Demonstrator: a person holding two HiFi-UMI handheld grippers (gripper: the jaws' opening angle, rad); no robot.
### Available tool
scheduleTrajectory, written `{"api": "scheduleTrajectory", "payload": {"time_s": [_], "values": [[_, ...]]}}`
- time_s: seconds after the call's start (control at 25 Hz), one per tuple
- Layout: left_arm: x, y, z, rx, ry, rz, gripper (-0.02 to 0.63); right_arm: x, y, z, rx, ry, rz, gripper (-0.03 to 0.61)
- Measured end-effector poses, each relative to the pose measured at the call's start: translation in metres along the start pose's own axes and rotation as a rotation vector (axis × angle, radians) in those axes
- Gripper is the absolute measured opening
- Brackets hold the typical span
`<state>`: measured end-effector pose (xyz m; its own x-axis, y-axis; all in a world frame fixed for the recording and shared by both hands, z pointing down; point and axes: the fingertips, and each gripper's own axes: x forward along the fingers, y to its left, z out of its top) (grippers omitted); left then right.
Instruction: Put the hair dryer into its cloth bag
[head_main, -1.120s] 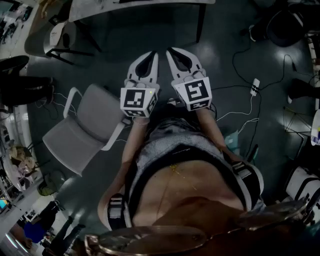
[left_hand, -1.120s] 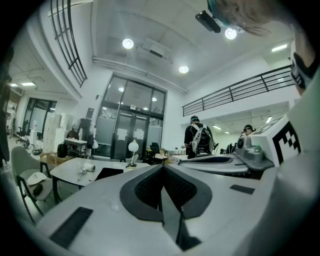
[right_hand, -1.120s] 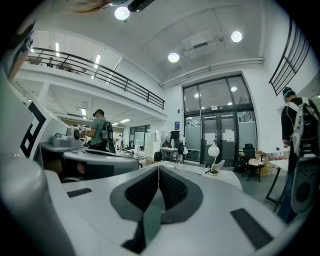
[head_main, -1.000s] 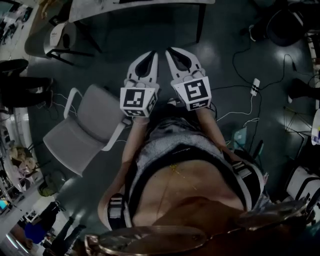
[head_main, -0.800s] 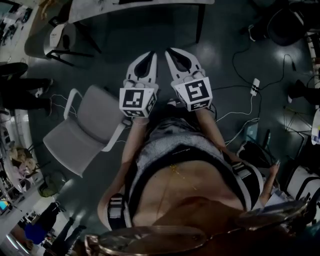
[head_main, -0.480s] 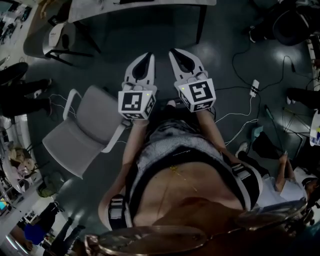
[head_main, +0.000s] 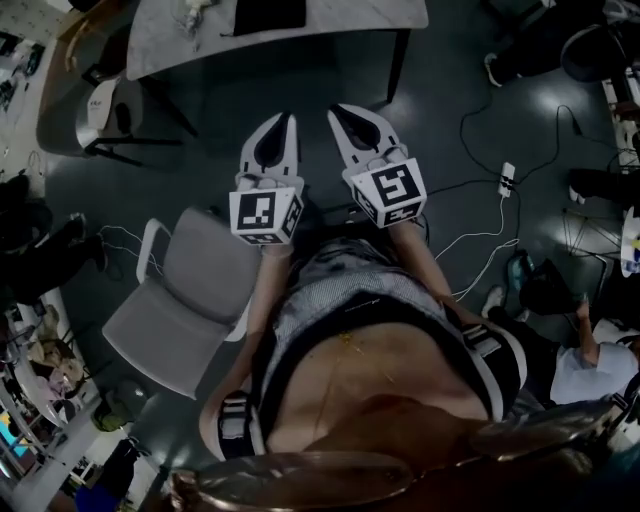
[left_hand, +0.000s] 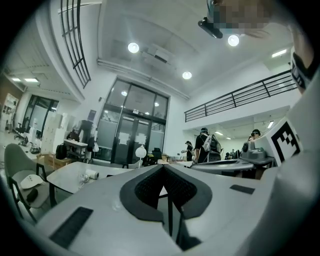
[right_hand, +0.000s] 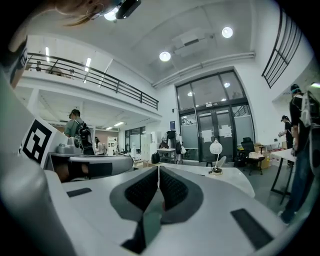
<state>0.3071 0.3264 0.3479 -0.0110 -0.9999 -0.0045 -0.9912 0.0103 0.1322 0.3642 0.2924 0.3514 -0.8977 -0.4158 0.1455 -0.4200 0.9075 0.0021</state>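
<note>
A white table (head_main: 330, 20) stands ahead at the top of the head view. On it lie a small white object (head_main: 190, 12), perhaps the hair dryer, and a flat dark item (head_main: 268, 15), perhaps the bag; both are too small to tell. The white object (left_hand: 90, 175) also shows on the table (left_hand: 65, 177) in the left gripper view. My left gripper (head_main: 283, 118) and right gripper (head_main: 338, 108) are side by side, held level above the floor short of the table. Both are shut and empty, as the left gripper (left_hand: 162, 166) and right gripper (right_hand: 158, 167) views show.
A grey chair (head_main: 190, 300) stands on the floor at my left, and another chair (head_main: 100, 110) beside the table. Cables and a power strip (head_main: 508, 178) lie on the floor at right. A person (head_main: 590, 360) is at the right edge. A white lamp (right_hand: 215, 150) stands on the table.
The table has come further into the head view and the grey chair has slid down and right. Both grippers have moved toward the table, still shut. A person has appeared at the right.
</note>
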Motion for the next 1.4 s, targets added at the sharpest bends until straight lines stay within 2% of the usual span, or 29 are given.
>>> {"api": "scheduleTrajectory", "payload": {"time_s": [0.24, 0.48, 0.76, 1.12, 1.4], "values": [[0.025, 0.053, 0.004, -0.006, 0.012, -0.038, 0.006, 0.053, -0.007, 0.008, 0.031, -0.016, -0.037, 0.063], [0.03, 0.102, 0.002, -0.006, 0.04, -0.047, 0.006, 0.099, 0.01, 0.012, -0.041, -0.003, -0.061, 0.063], [0.031, 0.133, -0.001, -0.029, 0.067, -0.068, 0.006, 0.131, 0.026, 0.014, -0.04, 0.012, -0.054, 0.063], [0.039, 0.17, -0.004, -0.075, 0.075, -0.028, 0.006, 0.169, 0.029, 0.015, -0.068, 0.054, -0.02, 0.063], [0.076, 0.204, -0.008, -0.087, 0.09, 0.0, 0.006, 0.222, 0.011, 0.018, -0.079, 0.062, 0.018, 0.063]]}}
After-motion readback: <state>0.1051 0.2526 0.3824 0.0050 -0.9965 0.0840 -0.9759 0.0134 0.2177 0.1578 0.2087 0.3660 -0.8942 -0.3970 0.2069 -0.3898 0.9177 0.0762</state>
